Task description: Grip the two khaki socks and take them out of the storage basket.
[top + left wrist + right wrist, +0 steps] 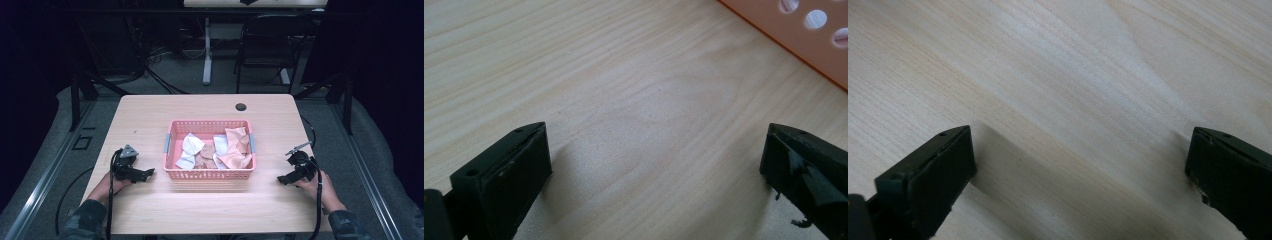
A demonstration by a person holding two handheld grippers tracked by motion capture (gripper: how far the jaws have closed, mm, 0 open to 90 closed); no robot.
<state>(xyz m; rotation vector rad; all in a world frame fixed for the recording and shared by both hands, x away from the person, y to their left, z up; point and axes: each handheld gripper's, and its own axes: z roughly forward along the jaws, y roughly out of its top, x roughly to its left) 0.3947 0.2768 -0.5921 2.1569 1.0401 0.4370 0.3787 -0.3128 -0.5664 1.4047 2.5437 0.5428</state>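
One pink basket sits at the centre of a wooden table, holding a heap of crumpled white and tan cloths, too tangled to count. Two grippers rest on the tabletop, the left gripper near the basket's left side and the right gripper near its right, both with jaws spread wide and empty

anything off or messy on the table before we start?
Nothing spilled. The crumpled cloths all sit inside the pink basket, which stands square mid-table. One oddity: the left gripper has frayed, torn-looking padding on one fingertip.
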